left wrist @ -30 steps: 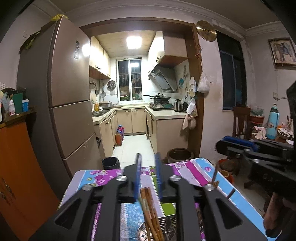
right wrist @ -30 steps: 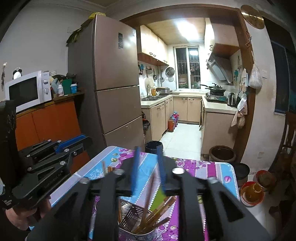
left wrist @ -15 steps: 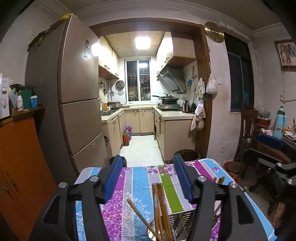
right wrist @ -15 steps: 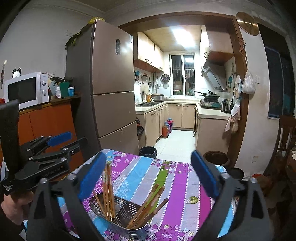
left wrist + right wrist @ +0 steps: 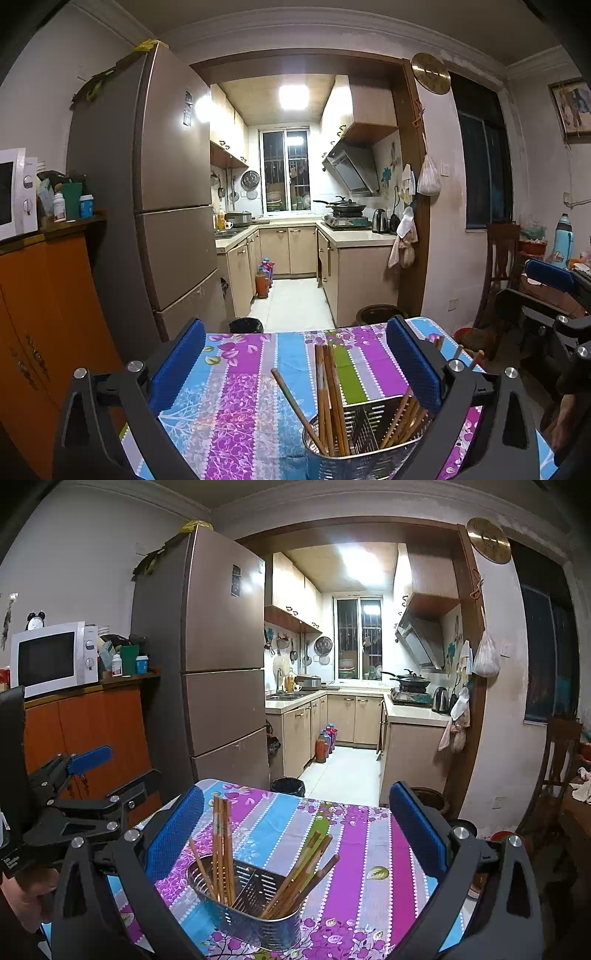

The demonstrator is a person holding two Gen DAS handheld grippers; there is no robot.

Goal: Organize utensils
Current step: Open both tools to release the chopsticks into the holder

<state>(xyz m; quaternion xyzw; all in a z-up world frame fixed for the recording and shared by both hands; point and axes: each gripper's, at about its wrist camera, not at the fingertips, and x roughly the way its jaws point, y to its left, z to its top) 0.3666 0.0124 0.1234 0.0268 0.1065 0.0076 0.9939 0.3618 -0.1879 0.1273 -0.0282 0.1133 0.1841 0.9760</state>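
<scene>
A perforated metal utensil holder [image 5: 364, 448] with a divider stands on the striped floral tablecloth [image 5: 240, 391]. Wooden chopsticks [image 5: 328, 391] stand in its left compartment and more chopsticks [image 5: 404, 421] lean in its right one. The holder also shows in the right wrist view [image 5: 245, 904], with chopsticks [image 5: 221, 845] on its left side and others [image 5: 303, 867] on its right. My left gripper [image 5: 295, 363] is open and empty, above and behind the holder. My right gripper [image 5: 295, 830] is open and empty, above the holder.
The table's far edge [image 5: 306, 330] faces a kitchen doorway. A tall refrigerator [image 5: 166, 206] and an orange cabinet [image 5: 40, 306] stand to the left. A wooden chair [image 5: 498, 266] stands to the right. The other hand-held gripper [image 5: 66, 805] shows at the left.
Both grippers went from shut to wide open and drew back from the holder. The chopsticks that were between the fingers now stand in the holder.
</scene>
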